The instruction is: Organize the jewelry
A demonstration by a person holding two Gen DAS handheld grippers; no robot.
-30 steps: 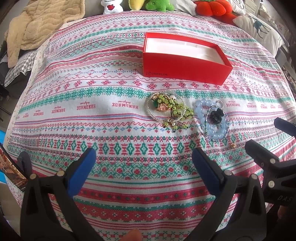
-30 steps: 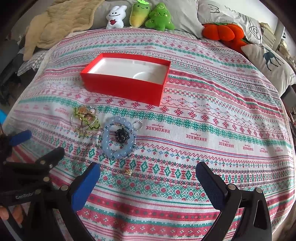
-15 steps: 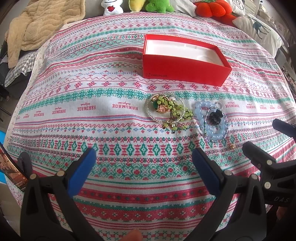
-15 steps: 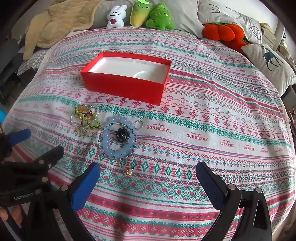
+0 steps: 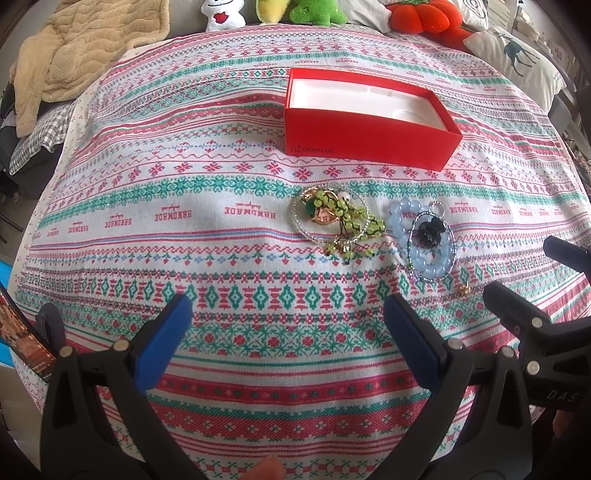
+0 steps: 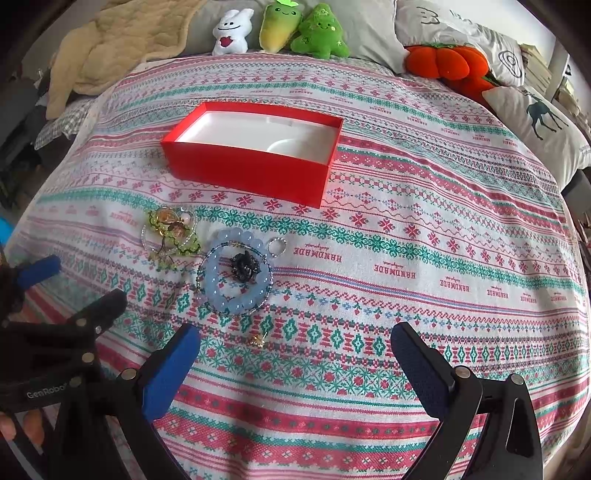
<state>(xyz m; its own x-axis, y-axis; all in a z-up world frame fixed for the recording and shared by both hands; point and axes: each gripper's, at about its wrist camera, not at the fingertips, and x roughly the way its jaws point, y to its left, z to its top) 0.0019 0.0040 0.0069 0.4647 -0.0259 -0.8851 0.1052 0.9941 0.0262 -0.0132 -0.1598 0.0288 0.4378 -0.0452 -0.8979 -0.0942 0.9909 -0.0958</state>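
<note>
A red box [image 5: 369, 118] with a white inside stands open and holds nothing on the patterned bedspread; it also shows in the right wrist view [image 6: 255, 151]. In front of it lie a green bead jewelry pile [image 5: 338, 221] [image 6: 170, 232], a pale blue bead bracelet [image 5: 424, 240] [image 6: 236, 273] with a black flower piece [image 6: 245, 265] inside it, a small silver ring [image 6: 277, 245] and a small gold piece [image 6: 258, 339]. My left gripper [image 5: 288, 317] is open, short of the green pile. My right gripper [image 6: 295, 350] is open, just short of the gold piece.
Plush toys [image 6: 280, 29] and an orange pumpkin cushion [image 6: 447, 62] line the head of the bed. A beige blanket [image 5: 85, 48] lies at the far left, a deer pillow [image 6: 543, 125] at the right. The bedspread's near edge drops off at the left [image 5: 22, 332].
Both grippers have crept slightly forward toward the jewelry. Nothing on the bed has moved.
</note>
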